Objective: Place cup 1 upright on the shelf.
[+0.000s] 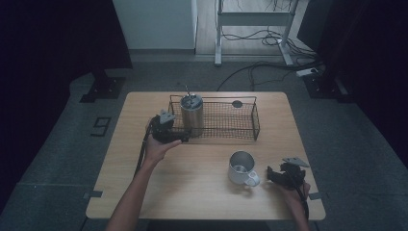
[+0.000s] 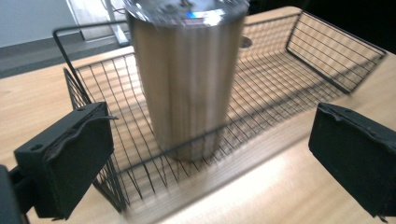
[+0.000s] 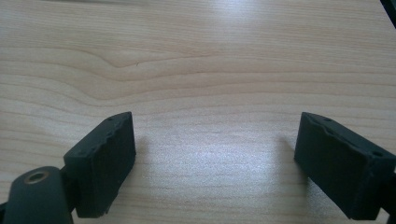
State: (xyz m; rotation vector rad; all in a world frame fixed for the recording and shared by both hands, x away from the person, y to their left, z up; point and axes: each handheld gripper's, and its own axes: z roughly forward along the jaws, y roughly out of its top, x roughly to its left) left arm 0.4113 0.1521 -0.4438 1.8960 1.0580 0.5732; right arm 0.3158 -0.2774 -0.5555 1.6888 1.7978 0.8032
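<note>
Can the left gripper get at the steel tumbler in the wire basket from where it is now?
Probably yes. The left gripper is open and faces the steel tumbler, which stands upright at the near end of the wire basket. Only the basket's low front rim lies between them, so a grip above the rim looks free.

From my remote seat this reads as a lab or recording studio, not a home. One small wooden bench [image 1: 202,192] stands alone on grey carpet [image 1: 356,159], hemmed by black curtains [image 1: 53,43] on both sides. Behind it, loose cables [image 1: 269,67] trail around a metal stand's frame [image 1: 250,21] (tape marks dot the floor too).
</note>
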